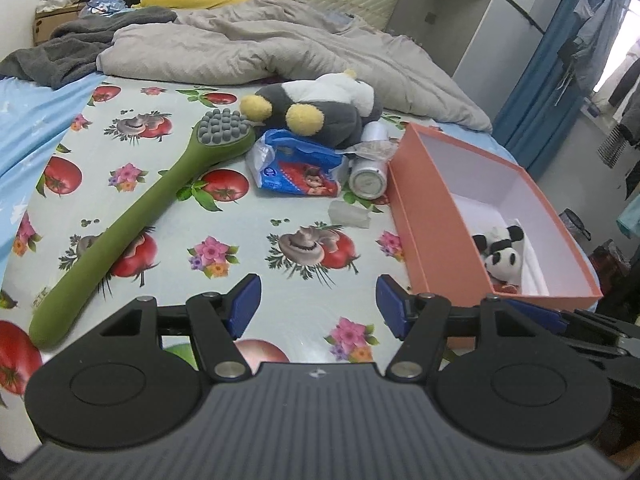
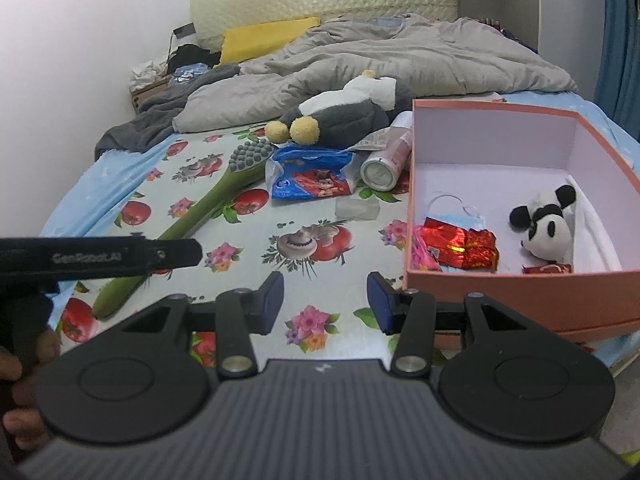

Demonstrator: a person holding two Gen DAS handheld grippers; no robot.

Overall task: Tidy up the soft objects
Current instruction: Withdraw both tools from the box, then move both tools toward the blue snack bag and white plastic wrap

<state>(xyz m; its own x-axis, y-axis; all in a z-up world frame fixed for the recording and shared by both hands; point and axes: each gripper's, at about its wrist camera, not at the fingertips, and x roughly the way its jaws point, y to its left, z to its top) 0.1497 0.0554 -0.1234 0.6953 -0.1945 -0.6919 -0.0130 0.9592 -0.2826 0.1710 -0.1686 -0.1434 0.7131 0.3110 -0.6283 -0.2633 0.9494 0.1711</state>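
Observation:
A grey and white plush penguin (image 1: 320,108) (image 2: 344,114) with yellow feet lies at the far side of the patterned sheet. A small plush panda (image 1: 502,256) (image 2: 546,224) lies inside the pink box (image 1: 436,216) (image 2: 520,296) on the right. My left gripper (image 1: 318,308) is open and empty, low over the sheet, left of the box. My right gripper (image 2: 325,304) is open and empty, just left of the box's near corner. The left gripper's body (image 2: 100,258) shows at the left of the right wrist view.
A green massage brush (image 1: 140,216) (image 2: 192,228), a blue tissue pack (image 1: 296,164) (image 2: 312,178), a white can (image 1: 368,176) (image 2: 380,172) and a small clear piece (image 1: 350,216) (image 2: 358,208) lie on the sheet. A grey duvet (image 1: 260,48) is heaped behind. Red wrappers (image 2: 460,246) and a face mask (image 2: 460,216) lie in the box.

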